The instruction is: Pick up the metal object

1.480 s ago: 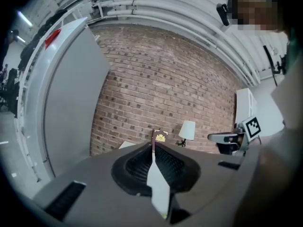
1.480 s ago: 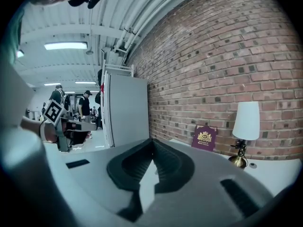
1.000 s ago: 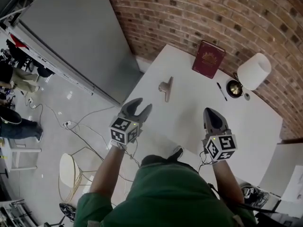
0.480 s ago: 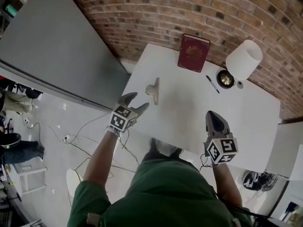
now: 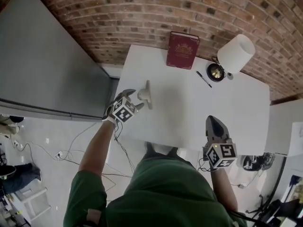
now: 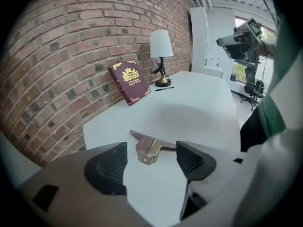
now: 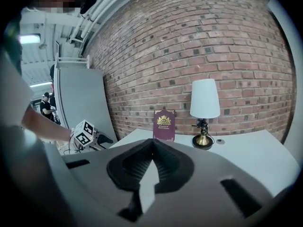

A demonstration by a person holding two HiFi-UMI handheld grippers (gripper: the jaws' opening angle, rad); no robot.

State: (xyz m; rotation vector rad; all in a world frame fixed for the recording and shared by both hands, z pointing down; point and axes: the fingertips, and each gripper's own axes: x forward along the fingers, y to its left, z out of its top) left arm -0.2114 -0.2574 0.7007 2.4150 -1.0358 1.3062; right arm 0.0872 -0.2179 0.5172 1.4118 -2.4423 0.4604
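The metal object (image 5: 146,94), a flat bar with a short stub, lies near the left edge of the white table (image 5: 189,122). My left gripper (image 5: 134,99) is right at it, jaws still opening. In the left gripper view the metal object (image 6: 149,148) sits just ahead of my left gripper (image 6: 150,162), in line with the gap between the fingertips; the pads are not touching it. My right gripper (image 5: 211,120) hovers shut and empty over the table's front edge. In its own view my right gripper (image 7: 151,160) has its jaws together.
A dark red book (image 5: 182,50) leans on the brick wall at the back. A white-shaded lamp (image 5: 236,53) stands at the back right with a pen (image 5: 204,79) beside it. A grey panel (image 5: 42,70) stands left of the table; cables (image 5: 75,148) trail on the floor.
My left gripper has moved forward to the metal object and its jaws have spread wider. My right gripper stays shut at the front edge. The head view has shifted.
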